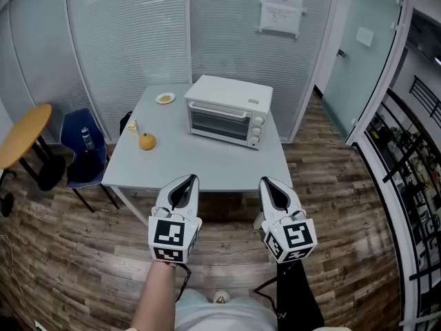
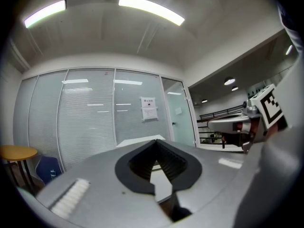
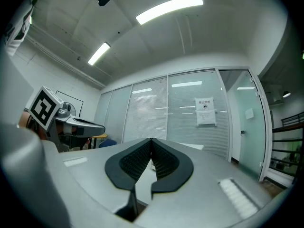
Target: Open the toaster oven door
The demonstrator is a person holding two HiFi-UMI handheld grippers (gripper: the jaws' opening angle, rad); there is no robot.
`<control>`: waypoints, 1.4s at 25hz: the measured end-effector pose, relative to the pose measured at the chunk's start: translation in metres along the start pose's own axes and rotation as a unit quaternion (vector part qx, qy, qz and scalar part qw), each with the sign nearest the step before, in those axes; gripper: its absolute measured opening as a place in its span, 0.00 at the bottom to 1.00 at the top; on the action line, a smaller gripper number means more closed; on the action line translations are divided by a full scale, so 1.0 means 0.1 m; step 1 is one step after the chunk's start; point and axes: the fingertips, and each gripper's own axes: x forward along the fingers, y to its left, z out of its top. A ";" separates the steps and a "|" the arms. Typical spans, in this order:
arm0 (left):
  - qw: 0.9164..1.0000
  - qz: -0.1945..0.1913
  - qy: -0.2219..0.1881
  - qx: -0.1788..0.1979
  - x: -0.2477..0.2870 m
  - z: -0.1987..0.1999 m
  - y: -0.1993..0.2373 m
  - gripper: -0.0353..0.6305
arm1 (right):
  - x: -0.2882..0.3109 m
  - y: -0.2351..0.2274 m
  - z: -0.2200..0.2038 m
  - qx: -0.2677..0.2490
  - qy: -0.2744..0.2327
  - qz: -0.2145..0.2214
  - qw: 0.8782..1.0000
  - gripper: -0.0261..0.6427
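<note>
The white toaster oven (image 1: pixel 227 111) stands at the back of the grey table (image 1: pixel 207 165), its glass door (image 1: pixel 218 124) shut and three knobs on its right side. Both grippers hover over the table's front edge, well short of the oven. My left gripper (image 1: pixel 191 178) (image 2: pixel 156 141) has its jaws together at the tips with nothing between them. My right gripper (image 1: pixel 265 181) (image 3: pixel 151 139) is likewise shut and empty. Both point up and forward toward the glass wall.
An orange (image 1: pixel 147 141) lies left of the oven, with a small yellow item (image 1: pixel 132 126) beside it and a small plate (image 1: pixel 165 98) at the back left corner. A blue chair (image 1: pixel 83 147) and a round wooden table (image 1: pixel 24 133) stand at the left.
</note>
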 end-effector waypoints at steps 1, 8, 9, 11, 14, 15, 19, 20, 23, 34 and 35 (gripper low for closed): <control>1.000 -0.001 0.000 0.001 0.04 0.00 0.01 0.14 | 0.04 -0.03 0.00 0.001 -0.001 -0.001 1.000 0.05; 1.000 -0.003 -0.001 0.003 0.35 0.00 0.17 0.14 | 0.34 -0.19 -0.03 0.003 -0.006 -0.009 1.000 0.05; 1.000 -0.003 -0.002 0.003 0.41 -0.01 0.22 0.14 | 0.40 -0.21 -0.05 0.002 -0.005 -0.010 1.000 0.05; 1.000 -0.010 -0.007 0.004 0.57 -0.04 0.28 0.14 | 0.56 -0.24 -0.11 0.000 -0.003 -0.012 1.000 0.05; 1.000 -0.023 -0.011 0.000 0.87 -0.10 0.40 0.14 | 0.83 -0.32 -0.17 -0.001 -0.004 -0.015 1.000 0.05; 1.000 -0.027 -0.011 -0.001 0.99 -0.11 0.45 0.14 | 0.94 -0.35 -0.17 -0.001 -0.005 -0.017 1.000 0.05; 0.999 -0.044 -0.013 0.000 1.50 -0.14 0.65 0.14 | 1.38 -0.53 -0.20 -0.005 -0.006 -0.031 0.999 0.05; 0.999 -0.049 -0.013 0.000 1.63 -0.15 0.70 0.14 | 1.50 -0.58 -0.22 -0.005 -0.004 -0.035 0.999 0.05; 0.998 -0.064 -0.010 0.003 2.00 -0.20 0.87 0.14 | 1.82 -0.73 -0.28 -0.004 0.001 -0.049 0.999 0.05; 0.994 -0.105 0.000 0.001 3.00 -0.46 1.50 0.14 | 2.90 -0.92 -0.58 -0.008 0.027 -0.084 0.996 0.04; 0.994 -0.111 0.001 0.001 3.06 -0.48 1.53 0.14 | 2.98 -0.92 -0.59 -0.014 0.027 -0.086 0.996 0.04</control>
